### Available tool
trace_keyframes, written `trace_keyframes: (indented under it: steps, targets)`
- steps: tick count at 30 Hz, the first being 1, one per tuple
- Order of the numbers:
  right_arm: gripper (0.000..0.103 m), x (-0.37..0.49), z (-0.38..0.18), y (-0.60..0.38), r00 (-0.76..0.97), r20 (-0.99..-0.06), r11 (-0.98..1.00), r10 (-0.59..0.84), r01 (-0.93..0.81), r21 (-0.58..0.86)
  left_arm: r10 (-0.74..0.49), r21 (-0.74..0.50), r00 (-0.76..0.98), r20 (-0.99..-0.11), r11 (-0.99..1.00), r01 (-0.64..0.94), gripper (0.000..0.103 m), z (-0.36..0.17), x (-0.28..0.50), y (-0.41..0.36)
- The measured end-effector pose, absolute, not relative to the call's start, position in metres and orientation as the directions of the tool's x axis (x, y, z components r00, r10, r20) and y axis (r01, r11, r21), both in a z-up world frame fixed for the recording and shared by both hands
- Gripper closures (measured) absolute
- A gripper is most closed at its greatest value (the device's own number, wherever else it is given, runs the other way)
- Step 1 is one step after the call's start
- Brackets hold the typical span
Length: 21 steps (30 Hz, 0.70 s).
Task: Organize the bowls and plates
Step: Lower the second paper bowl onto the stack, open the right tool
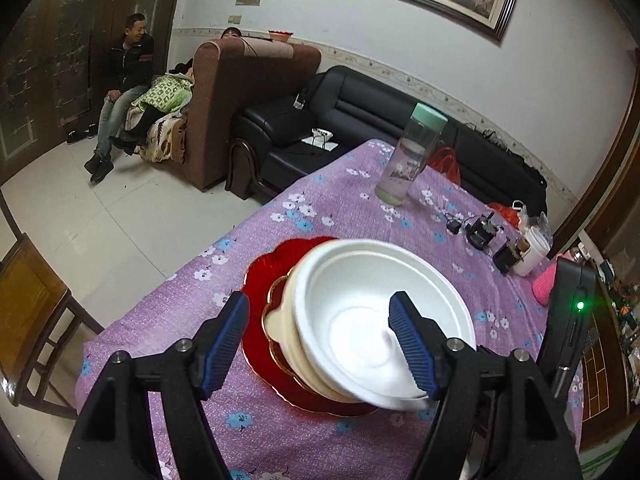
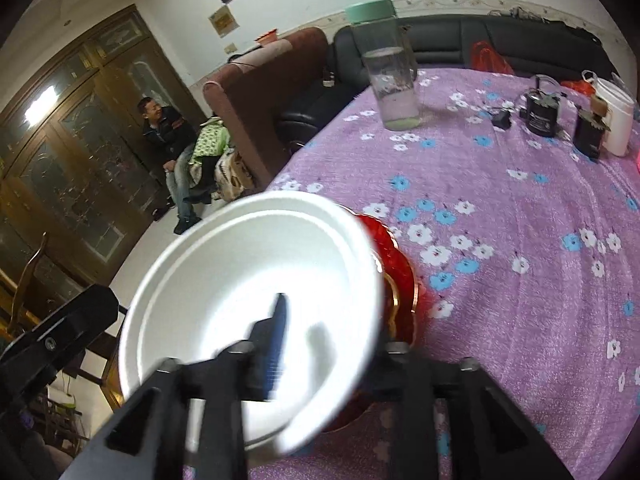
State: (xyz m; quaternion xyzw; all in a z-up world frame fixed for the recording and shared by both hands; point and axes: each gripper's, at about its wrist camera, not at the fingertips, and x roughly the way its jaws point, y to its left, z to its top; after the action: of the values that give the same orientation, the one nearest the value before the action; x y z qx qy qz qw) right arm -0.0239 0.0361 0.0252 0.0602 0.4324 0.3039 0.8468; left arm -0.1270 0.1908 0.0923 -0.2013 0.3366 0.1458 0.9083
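Straddling the white bowl [image 1: 384, 320], left hand-held gripper [image 1: 320, 344] gapes; only it shows the cream plate [image 1: 282, 320].

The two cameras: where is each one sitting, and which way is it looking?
Left wrist view: sits on the left gripper, looking down along its open blue-padded fingers at the white bowl stacked on the red plate; the other gripper's black body shows at right.
Right wrist view: sits on the right gripper, looking down into the white bowl; one blurred finger lies inside it, the other is hidden behind its rim.
Both share the bowl, red plate, purple tablecloth and green-lidded bottle.
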Motion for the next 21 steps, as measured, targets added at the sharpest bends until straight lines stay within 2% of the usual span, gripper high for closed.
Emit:
trace_keyframes:
  steps: [1, 6, 11, 15, 21]
  targets:
    - [0.048, -0.026, 0.027, 0.036, 0.465, -0.690, 0.817, 0.554, -0.461, 0.346, 0.134, -0.269, 0.735, -0.664, 0.875, -0.403, 0.031, 0.094, -0.129, 0.190]
    - [0.041, -0.032, 0.038, 0.030, 0.527, -0.651, 0.826, 0.546, -0.469, 0.313, 0.152, -0.291, 0.765, -0.626, 0.865, -0.410, 0.031, 0.098, -0.143, 0.193]
    - [0.040, -0.036, 0.049, 0.012, 0.578, -0.611, 0.838, 0.541, -0.437, 0.328, 0.209, -0.237, 0.776, -0.595, 0.878, -0.417, 0.029, 0.105, -0.152, 0.183]
    - [0.039, -0.036, 0.051, -0.015, 0.628, -0.581, 0.856, 0.517, -0.372, 0.359, 0.239, -0.202, 0.786, -0.570, 0.887, -0.415, 0.024, 0.109, -0.157, 0.173]
    - [0.038, -0.043, 0.043, -0.050, 0.654, -0.584, 0.872, 0.482, -0.295, 0.390, 0.289, -0.118, 0.782, -0.552, 0.901, -0.417, 0.023, 0.104, -0.159, 0.151]
